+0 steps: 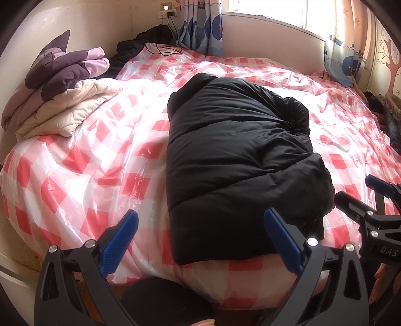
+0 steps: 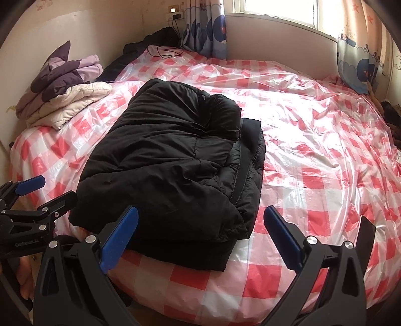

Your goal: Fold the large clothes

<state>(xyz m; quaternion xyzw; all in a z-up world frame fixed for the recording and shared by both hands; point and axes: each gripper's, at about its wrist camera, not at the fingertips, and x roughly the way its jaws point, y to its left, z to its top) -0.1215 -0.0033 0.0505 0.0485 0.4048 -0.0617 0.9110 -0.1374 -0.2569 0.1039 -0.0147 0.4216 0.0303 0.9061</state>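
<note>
The folded black jacket [image 2: 173, 160] lies lengthwise on the bed [image 2: 313, 155], pointing toward the window [image 2: 278, 10]; left gripper [image 1: 200, 240] and right gripper [image 2: 200, 238] gape wide before it, empty.

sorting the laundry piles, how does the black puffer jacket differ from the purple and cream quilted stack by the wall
The black puffer jacket is one dark colour; the purple and cream quilted stack mixes dark purple, lilac and cream. The jacket lies near the bed's front edge, close to both open grippers; the stack sits far back by the wall. Both are padded, folded and rest on the checked plastic sheet.
</note>
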